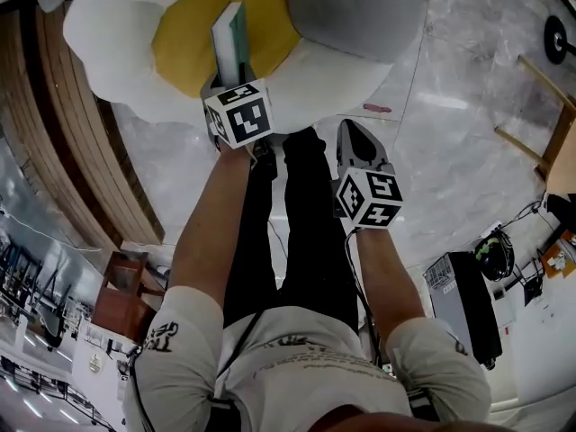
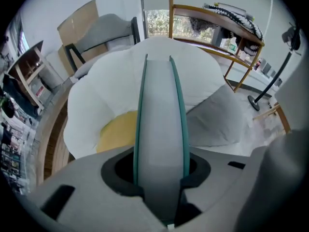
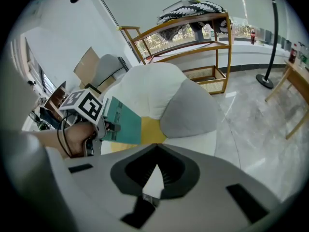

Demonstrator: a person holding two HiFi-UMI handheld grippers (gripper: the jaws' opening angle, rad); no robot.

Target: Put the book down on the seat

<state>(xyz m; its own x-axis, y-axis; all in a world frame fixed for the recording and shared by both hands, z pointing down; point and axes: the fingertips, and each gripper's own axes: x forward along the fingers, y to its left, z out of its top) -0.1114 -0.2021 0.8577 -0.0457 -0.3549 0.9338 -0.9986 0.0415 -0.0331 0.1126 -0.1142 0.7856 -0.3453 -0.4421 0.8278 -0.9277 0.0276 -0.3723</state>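
The book (image 1: 229,39) has teal covers and pale page edges. It stands on edge in my left gripper (image 1: 229,84), which is shut on its lower end, over the yellow middle (image 1: 184,34) of the white flower-shaped seat (image 1: 333,70). In the left gripper view the book (image 2: 159,129) rises straight up out of my left gripper (image 2: 159,175). The right gripper view shows the book (image 3: 123,124) from the side, above the seat's yellow middle. My right gripper (image 1: 353,133) hangs to the right, off the seat's near edge, shut and empty; its tips (image 3: 155,151) meet.
A grey cushion (image 1: 360,7) lies on the seat's right side. A curved wooden platform (image 1: 81,151) runs along the left. Behind the seat stands a wooden shelf (image 3: 193,37). Wooden furniture legs (image 1: 549,124), a lamp base (image 1: 558,39) and a black box (image 1: 463,304) stand on the marble floor at the right.
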